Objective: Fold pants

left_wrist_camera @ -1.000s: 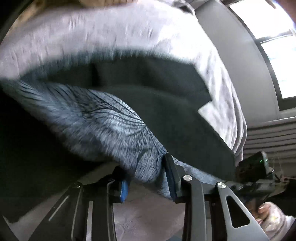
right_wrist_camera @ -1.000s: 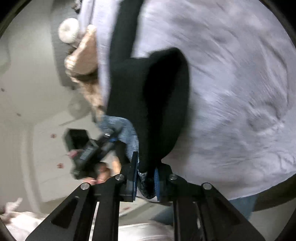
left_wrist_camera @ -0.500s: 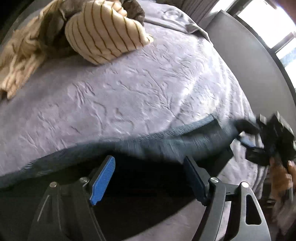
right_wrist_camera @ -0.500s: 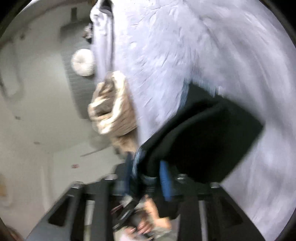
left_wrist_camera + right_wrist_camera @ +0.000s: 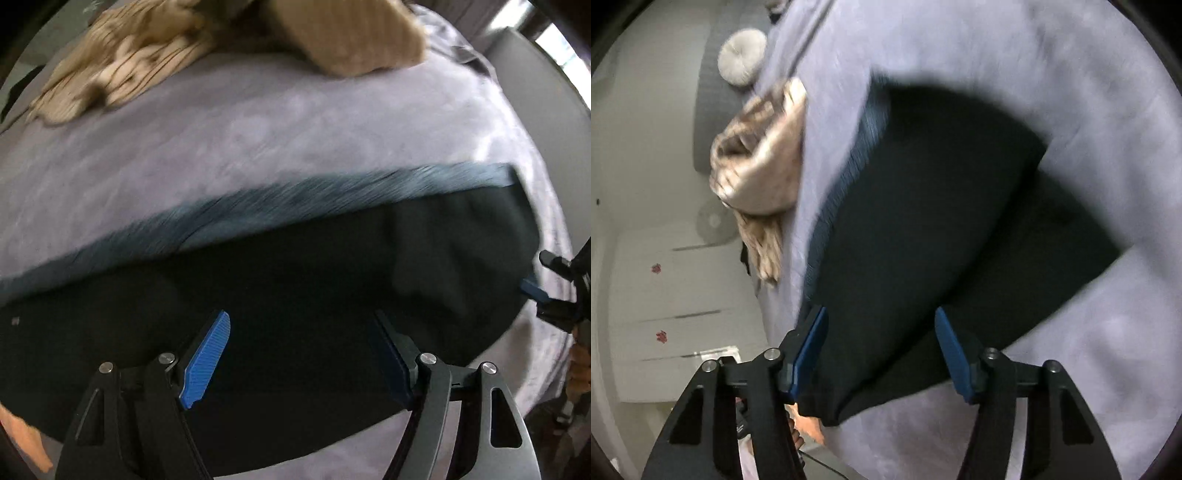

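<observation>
Black pants [image 5: 295, 295] lie folded on the lavender bedspread [image 5: 258, 147]. Left gripper [image 5: 299, 354] points steeply down over them, jaws spread, holding nothing. Right gripper [image 5: 881, 354], angled lower, has just been closing slightly yet grips nothing. No writing is legible.

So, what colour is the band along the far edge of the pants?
Blue-grey, against black pants; the band shows best in the left wrist view.

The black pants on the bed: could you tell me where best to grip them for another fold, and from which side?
I would pinch the black pants at the short end beside the right gripper, coming from that side. They lie flat as a long folded strip on the bed cover, with the blue-grey band along the far edge, so that end should lift across.
</observation>
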